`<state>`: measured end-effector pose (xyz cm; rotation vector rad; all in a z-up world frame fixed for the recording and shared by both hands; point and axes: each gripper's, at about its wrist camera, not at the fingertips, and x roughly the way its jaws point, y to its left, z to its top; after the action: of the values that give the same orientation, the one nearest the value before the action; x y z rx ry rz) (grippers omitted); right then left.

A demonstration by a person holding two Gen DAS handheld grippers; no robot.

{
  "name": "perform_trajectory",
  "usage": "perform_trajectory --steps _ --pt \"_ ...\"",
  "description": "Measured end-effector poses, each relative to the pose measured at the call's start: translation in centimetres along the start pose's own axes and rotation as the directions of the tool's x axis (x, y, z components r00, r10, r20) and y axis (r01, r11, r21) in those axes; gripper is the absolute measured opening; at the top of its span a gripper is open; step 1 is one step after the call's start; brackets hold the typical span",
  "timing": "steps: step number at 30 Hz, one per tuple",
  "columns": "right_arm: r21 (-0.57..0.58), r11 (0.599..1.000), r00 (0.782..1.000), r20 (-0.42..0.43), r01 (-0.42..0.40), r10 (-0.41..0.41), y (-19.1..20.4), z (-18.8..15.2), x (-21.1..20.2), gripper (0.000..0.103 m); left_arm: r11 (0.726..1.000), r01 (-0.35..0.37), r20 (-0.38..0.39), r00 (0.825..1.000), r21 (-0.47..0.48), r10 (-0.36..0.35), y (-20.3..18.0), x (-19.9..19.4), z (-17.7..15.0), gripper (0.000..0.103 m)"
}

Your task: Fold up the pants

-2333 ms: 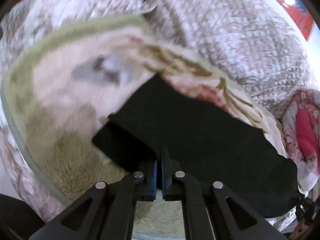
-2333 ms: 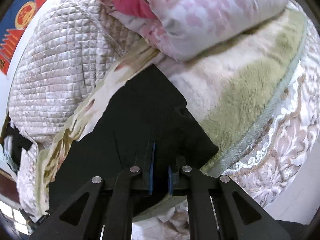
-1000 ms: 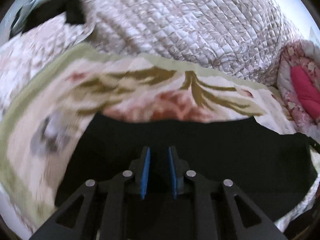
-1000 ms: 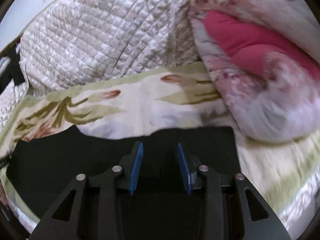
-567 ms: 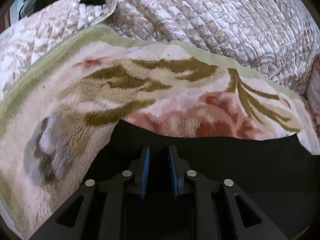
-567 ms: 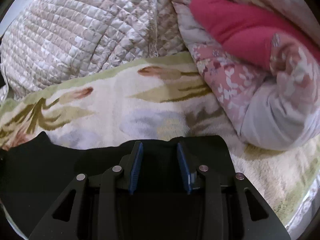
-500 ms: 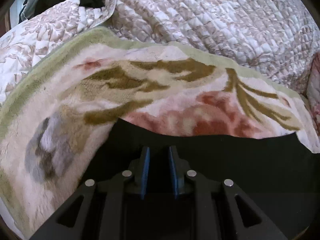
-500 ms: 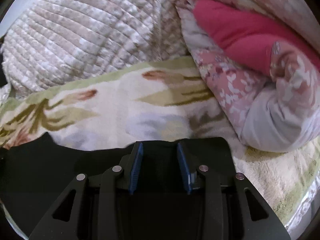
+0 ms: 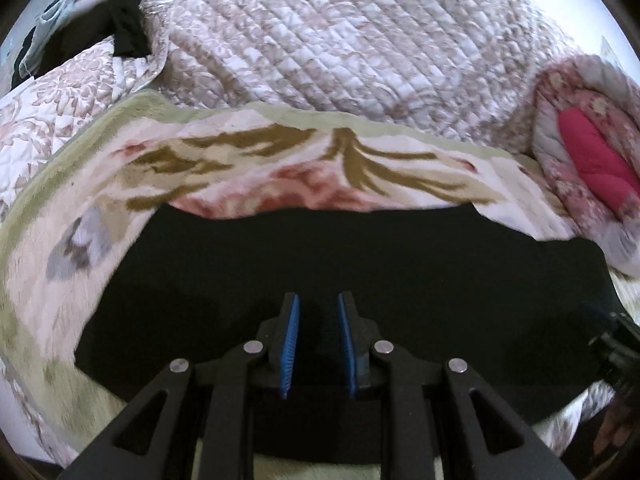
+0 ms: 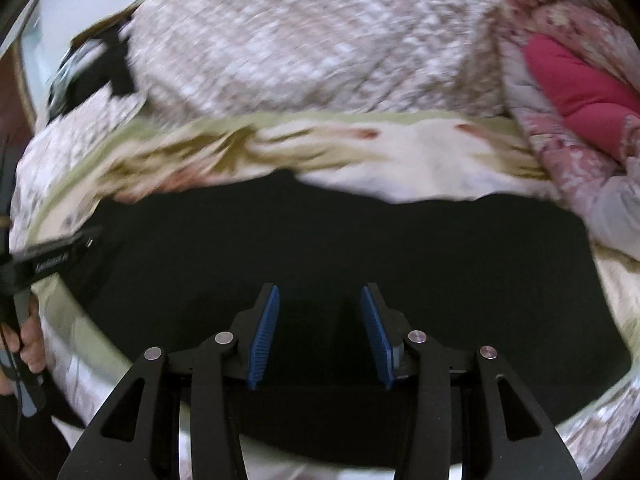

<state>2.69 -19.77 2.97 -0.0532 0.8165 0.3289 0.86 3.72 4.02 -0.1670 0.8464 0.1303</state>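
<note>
Left wrist view: my left gripper point(image 9: 318, 308) at bottom centre, jaws parted a bit, nothing pinched, over the black pants point(image 9: 400, 264), which lie flat across mid-frame on the floral fleece blanket point(image 9: 280, 160). Quilted bedspread point(image 9: 340, 40) up top, pink duvet point(image 9: 592, 160) far right. Right wrist view: a hand point(image 10: 30, 344) at left edge; my right gripper point(image 10: 319, 300) bottom centre, jaws just been opening, released, pants point(image 10: 360, 232) underneath.

Black pants point(image 9: 360, 264), flat on blanket point(image 9: 280, 168)
</note>
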Motion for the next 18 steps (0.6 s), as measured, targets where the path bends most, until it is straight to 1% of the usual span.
perform_trajectory --steps 2,5,7,10,15,18 --pt "-0.037 0.999 1.0 -0.011 -0.011 0.01 1.3 -0.8 0.1 0.044 1.0 0.007 -0.008 1.0 0.004 -0.007 -0.4 -0.3 -0.8 0.022" --pt "-0.103 0.995 1.0 -0.01 -0.004 0.003 3.0 -1.7 0.0 0.044 1.0 0.017 -0.026 1.0 0.007 -0.017 -0.8 -0.5 -2.0 0.023" --pt "-0.115 0.993 1.0 -0.023 -0.013 0.01 3.4 -2.0 0.4 0.044 1.0 0.022 -0.037 0.999 0.016 -0.022 -1.1 -0.6 -2.7 0.022" --pt "-0.123 0.992 0.999 -0.043 0.002 -0.007 3.5 -2.4 1.1 0.045 0.999 0.023 -0.046 0.999 0.025 -0.022 -1.5 -0.7 -3.0 0.023" --pt "-0.126 0.992 0.999 -0.041 0.001 -0.006 3.7 -2.5 1.1 0.05 0.999 0.014 -0.013 1.0 0.034 -0.013 -2.2 -1.9 -2.5 0.022" --pt "-0.127 0.992 0.999 -0.044 -0.012 0.007 3.8 -2.6 1.2 0.056 0.999 0.033 0.027 0.999 0.038 -0.034 -2.5 -3.2 -1.9 0.023"
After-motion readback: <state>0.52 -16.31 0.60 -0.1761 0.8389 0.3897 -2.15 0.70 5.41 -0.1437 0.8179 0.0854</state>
